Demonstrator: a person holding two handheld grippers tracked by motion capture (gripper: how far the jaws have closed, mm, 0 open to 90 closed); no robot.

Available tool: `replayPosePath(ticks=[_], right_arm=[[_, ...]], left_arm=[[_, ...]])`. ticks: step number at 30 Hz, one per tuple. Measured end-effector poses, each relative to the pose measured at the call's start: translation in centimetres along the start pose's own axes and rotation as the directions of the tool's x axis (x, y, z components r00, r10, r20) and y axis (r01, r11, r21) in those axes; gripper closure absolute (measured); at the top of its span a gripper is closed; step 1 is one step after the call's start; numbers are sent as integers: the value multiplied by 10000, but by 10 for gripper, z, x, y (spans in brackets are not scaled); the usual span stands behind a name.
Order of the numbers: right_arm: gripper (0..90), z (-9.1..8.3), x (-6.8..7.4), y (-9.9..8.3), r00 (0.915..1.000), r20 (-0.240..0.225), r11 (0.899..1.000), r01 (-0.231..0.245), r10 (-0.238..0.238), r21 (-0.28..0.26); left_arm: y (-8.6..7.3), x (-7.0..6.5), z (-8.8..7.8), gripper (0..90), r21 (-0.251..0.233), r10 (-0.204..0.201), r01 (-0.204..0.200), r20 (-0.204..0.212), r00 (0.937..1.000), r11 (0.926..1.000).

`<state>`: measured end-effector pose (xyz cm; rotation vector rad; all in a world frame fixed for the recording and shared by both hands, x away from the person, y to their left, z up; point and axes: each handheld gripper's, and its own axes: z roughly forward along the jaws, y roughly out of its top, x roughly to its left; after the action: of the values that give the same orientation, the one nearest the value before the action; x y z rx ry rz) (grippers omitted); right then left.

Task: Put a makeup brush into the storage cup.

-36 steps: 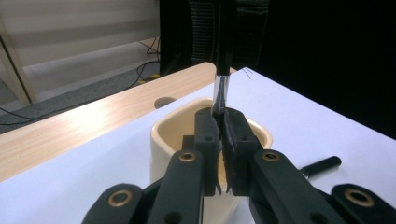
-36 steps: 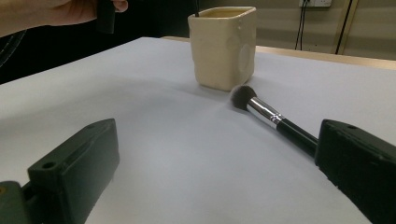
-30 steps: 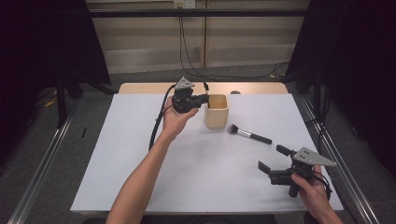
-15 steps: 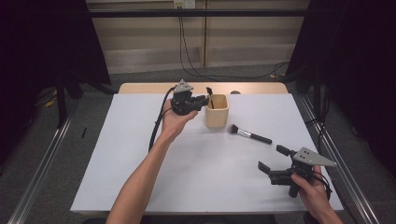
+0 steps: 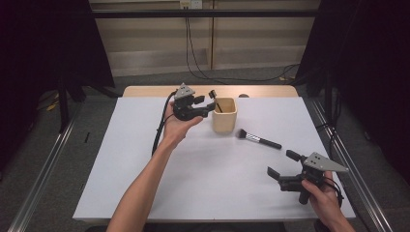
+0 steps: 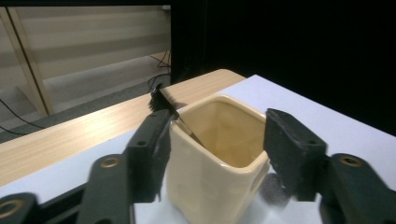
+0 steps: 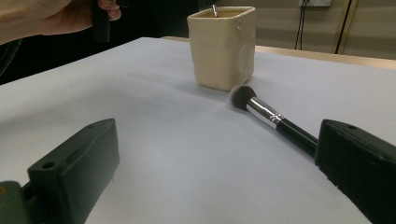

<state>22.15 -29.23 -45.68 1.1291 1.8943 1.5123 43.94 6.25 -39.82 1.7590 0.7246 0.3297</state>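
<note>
A cream square cup stands at the back middle of the white table. A thin dark-tipped brush leans inside it, bristles up. My left gripper is held just left of the cup and is open. In the left gripper view the jaws stand apart on either side of the cup, and the thin brush rises by the left jaw. A black-handled makeup brush lies flat to the right of the cup. My right gripper is open and empty near the front right, facing the makeup brush.
A bare wooden strip runs along the table's far edge. The left gripper's black cable trails over the table beside the forearm. Metal rails flank the table on both sides.
The left gripper has shifted slightly back from the cup. The right gripper and the makeup brush have not moved.
</note>
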Motion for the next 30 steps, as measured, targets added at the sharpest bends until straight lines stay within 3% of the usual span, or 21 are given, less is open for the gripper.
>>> replayPosePath(ticks=[8,13,18,22,26,30], right_arm=[[0,0,0,0,10000,2,10000,-15,15,3],[0,1,0,0,10000,17,10000,-2,2,1],[0,2,0,0,10000,8,10000,16,-16,13],[0,1,0,1,10000,0,10000,-8,8,14],[0,1,0,1,10000,-2,10000,-8,8,12],[0,1,0,1,10000,22,10000,-9,9,-1]], left_arm=[[-3,-1,-14,159,-86,73,-76,-383,9992,9999],[-6,1,-23,76,-157,-69,63,-382,9992,9999],[-10,3,-32,45,-198,41,-46,-247,9997,9998],[-12,4,-40,45,-195,-71,62,-435,9990,9998],[-14,4,-48,45,-179,185,-198,-686,9975,9996],[-17,5,-57,45,-319,123,-142,-592,9982,9994]])
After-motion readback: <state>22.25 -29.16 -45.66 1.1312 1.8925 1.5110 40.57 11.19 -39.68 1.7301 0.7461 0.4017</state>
